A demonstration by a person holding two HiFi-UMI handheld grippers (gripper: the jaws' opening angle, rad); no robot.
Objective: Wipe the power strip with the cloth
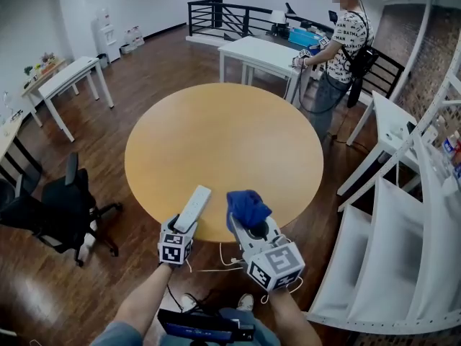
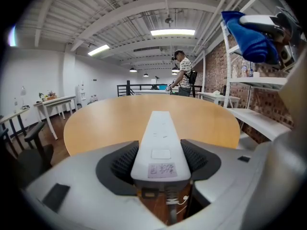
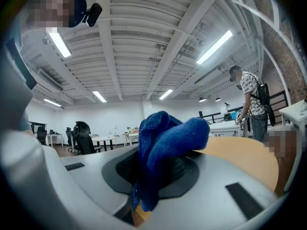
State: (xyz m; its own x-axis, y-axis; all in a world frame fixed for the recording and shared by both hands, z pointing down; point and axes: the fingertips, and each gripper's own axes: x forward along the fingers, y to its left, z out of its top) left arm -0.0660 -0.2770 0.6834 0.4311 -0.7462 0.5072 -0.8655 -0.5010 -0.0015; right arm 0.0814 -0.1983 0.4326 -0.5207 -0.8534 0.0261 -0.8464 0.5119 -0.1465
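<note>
- You stand in an open-plan office that doubles as a test lab: wood floor [image 1: 144, 71], white walls, and strip lights [image 2: 172, 32] under a bare beamed ceiling.
- A round wooden tabletop [image 1: 216, 157] is before you, and plain white desks [image 1: 68, 81] line the left wall.
- A black swivel chair [image 1: 61, 207] sits at your left.
- What looks like a water dispenser [image 1: 108, 34] stands in the far corner.
- White shelving [image 1: 403, 229] runs along a brick wall [image 1: 421, 56] on your right.
- A black railing [image 1: 238, 16] fences the far end.
- A second person [image 1: 347, 42] in head-mounted gear works at a far desk.
</note>
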